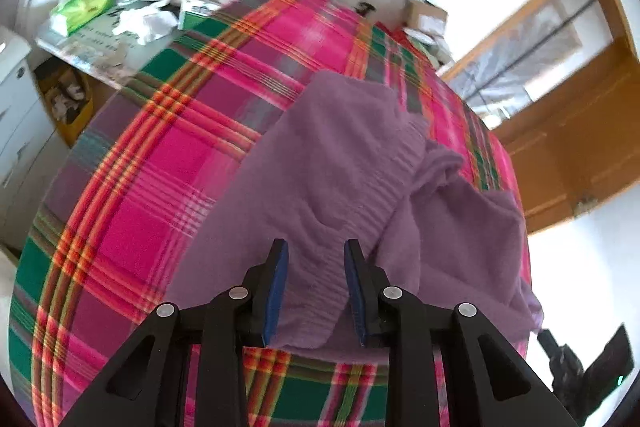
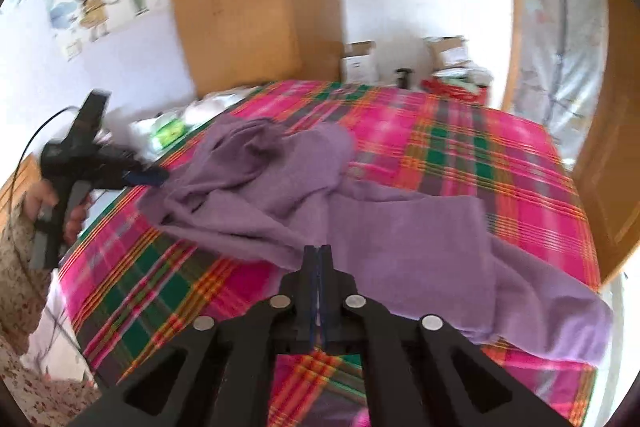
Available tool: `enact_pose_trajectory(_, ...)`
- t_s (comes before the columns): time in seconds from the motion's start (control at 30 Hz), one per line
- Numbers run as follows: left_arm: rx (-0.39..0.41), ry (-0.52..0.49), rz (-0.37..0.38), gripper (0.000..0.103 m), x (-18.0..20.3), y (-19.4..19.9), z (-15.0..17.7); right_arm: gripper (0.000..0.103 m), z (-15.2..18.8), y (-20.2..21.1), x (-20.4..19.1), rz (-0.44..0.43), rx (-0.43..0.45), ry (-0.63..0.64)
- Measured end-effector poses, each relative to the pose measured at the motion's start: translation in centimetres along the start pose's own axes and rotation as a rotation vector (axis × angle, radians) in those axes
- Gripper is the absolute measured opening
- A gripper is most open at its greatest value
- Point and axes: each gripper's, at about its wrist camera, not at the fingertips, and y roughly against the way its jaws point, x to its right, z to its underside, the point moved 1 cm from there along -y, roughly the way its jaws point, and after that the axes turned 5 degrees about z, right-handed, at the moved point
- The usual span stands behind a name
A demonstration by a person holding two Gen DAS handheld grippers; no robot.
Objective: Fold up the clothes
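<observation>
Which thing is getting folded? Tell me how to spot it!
Look for the big bed covered with a bright pink, green and orange plaid blanket. Lying rumpled across its near side is the purple garment, soft and fuzzy. It is the only plain, single-colour cloth on the bed, and the right gripper is pinched shut on its edge while the left gripper sits open over it.

I can't read the blurred boxes [image 2: 362,61], and my right gripper [image 2: 319,251] hides the cloth [image 2: 400,227] it pinches.

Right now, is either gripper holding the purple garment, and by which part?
The right gripper is shut on the purple garment at its near edge. The left gripper is open around the ribbed band.
</observation>
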Motion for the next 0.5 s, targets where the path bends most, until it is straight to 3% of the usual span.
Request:
enact_pose_trajectory(0.2, -0.041, -0.124, -0.044, 0.033, 2.6, -1.8, 0.8, 0.0, 0.1, 1.6, 2.2, 0.065, 0.017, -0.061)
enact_pose_trajectory(0.4, -0.049, -0.242, -0.159, 0.033, 3.5, -2.4, 1.9, 0.003, -0.3, -0.3, -2.8, -0.052, 0.024, 0.053)
enact_pose_trajectory(0.5, -0.059, -0.334, -0.25, 0.033, 4.0, -3.1, 2.5, 0.032, -0.2, -1.8, -6.0, -0.117, 0.012, 0.127)
